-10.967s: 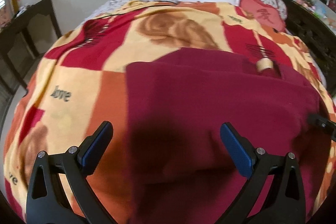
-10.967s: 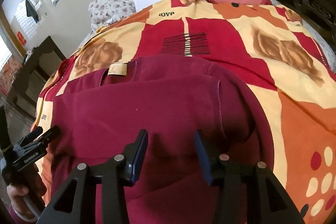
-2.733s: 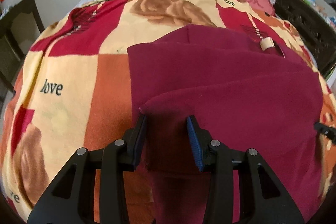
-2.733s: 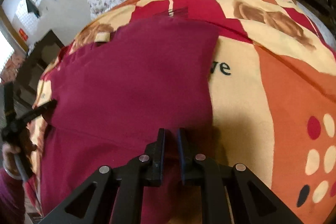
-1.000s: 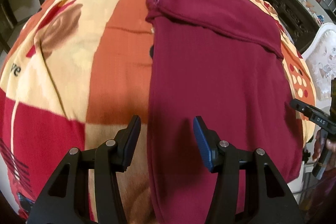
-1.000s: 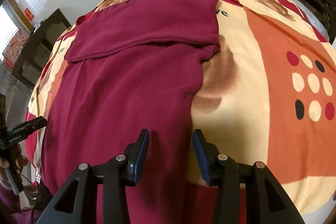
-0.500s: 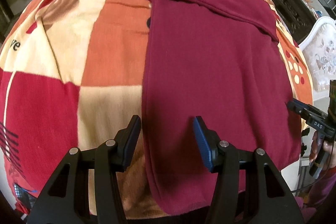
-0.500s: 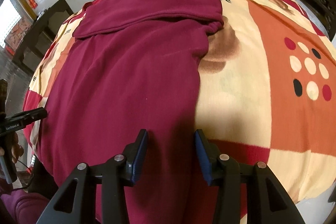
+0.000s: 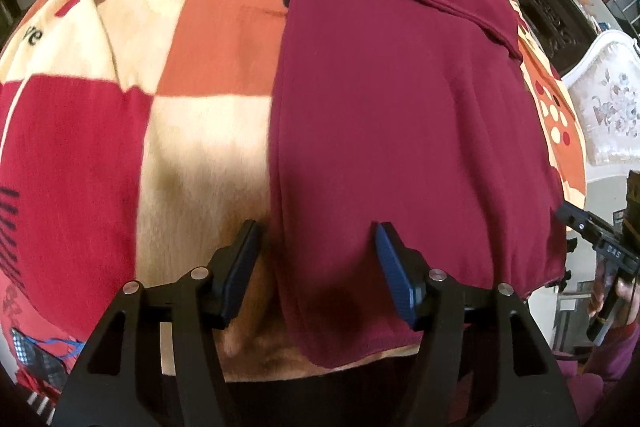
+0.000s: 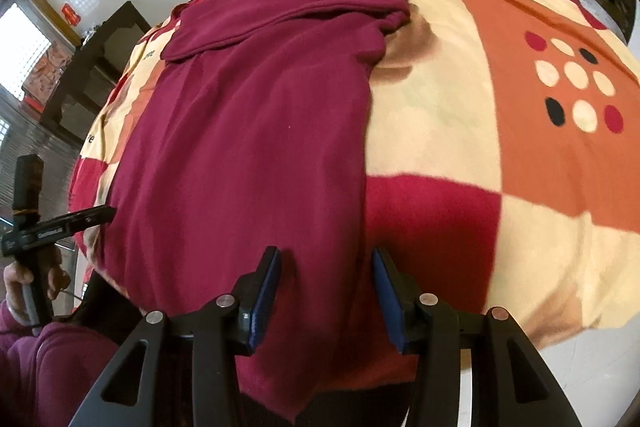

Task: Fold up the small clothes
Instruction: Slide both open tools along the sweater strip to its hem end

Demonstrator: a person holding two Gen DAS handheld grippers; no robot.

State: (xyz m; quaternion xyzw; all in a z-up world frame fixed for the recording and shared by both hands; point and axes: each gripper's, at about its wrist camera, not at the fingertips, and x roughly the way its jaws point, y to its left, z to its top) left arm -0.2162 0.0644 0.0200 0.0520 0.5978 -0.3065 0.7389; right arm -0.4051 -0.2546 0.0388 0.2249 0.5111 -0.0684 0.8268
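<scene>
Garment (image 9: pixel 400 115), dark red, lies long & flat on the bed blanket (image 9: pixel 208 43). Left wrist view: its long way runs from the near edge of the bed up toward the far end, w/ a folded-over flap at the far end. The left gripper (image 9: pixel 316 267) sits at the near left corner of the cloth. Its jaws have just been opening, & they stand apart: one pad is over bare blanket, the other over the cloth, so the cloth's left side edge runs up between them. Nothing is pinched. The right gripper (image 9: pixel 592 239) shows small at the right, by the cloth's other near corner.

Right wrist view: same garment (image 10: pixel 260 131), same long way, near edge to far end. The right gripper (image 10: pixel 326 291) is at the near right corner of the cloth, jaws part open, both pads clear of it, holding nothing. The cloth's right side edge runs up between them. The left gripper (image 10: pixel 100 215) shows at the far left.

I think each hand is nearest its own near corner, so the next grab is likely both corners at once, then up toward the flap.
</scene>
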